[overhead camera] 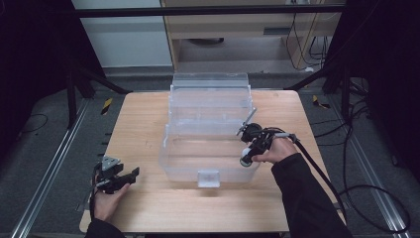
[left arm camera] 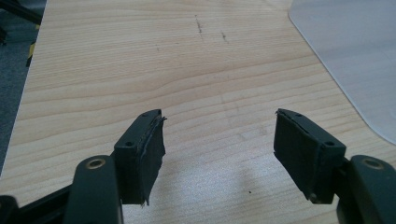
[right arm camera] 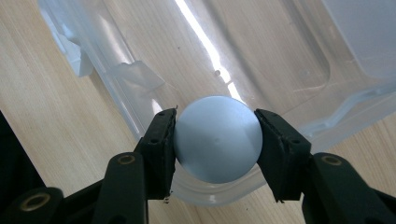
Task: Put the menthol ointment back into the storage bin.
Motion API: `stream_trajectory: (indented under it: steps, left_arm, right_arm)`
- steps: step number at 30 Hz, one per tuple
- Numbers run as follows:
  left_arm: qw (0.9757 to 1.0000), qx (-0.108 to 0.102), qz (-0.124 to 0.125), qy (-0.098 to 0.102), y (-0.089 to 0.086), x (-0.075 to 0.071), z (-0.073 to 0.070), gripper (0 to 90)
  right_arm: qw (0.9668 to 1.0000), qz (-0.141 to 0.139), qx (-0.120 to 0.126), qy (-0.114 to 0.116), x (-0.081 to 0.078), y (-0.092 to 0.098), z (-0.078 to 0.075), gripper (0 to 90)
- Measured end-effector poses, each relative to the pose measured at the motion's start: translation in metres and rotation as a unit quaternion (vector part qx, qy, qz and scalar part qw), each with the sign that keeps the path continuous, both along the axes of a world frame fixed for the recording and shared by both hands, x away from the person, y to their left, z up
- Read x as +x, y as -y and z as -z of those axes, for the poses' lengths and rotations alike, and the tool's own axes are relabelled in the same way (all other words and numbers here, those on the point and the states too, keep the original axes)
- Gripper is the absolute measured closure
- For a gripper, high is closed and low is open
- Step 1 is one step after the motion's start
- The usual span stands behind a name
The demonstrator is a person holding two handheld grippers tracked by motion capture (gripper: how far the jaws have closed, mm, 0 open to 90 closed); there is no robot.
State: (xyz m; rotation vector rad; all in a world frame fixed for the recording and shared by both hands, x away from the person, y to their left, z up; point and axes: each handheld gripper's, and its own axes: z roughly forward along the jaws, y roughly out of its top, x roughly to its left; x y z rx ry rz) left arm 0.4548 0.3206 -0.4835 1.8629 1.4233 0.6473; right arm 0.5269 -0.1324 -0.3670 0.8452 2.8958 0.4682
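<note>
A clear plastic box (overhead camera: pixel 183 163) with its lid swung back stands in the middle of the wooden table. My right gripper (overhead camera: pixel 246 157) hangs over the box's front right corner, shut on a pale blue ball (right arm camera: pixel 217 139). Both jaws press the ball's sides, right above the box rim (right arm camera: pixel 140 122). My left gripper (overhead camera: pixel 130 174) rests low at the table's front left, apart from the box. Its jaws stand wide open over bare wood (left arm camera: pixel 187 70), with nothing between them. A corner of the box (left arm camera: pixel 355 56) shows at the upper right in the left gripper view.
The box's open lid (overhead camera: pixel 210 82) leans back toward the table's far edge. A white latch (overhead camera: pixel 208 177) sits on the box's front wall. Black cables (overhead camera: pixel 366 198) trail over the floor at the right. Metal rails (overhead camera: pixel 49 168) run along the floor on both sides.
</note>
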Motion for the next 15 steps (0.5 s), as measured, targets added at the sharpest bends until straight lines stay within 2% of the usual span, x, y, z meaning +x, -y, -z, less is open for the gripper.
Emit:
stream_trajectory:
  steps: [15]
  left_arm:
    - [1.0,0.0,0.001,-0.002,0.0,0.0,0.001,33.1]
  right_arm:
    - [0.9998,0.005,-0.01,-0.013,0.002,0.005,0.015,50.2]
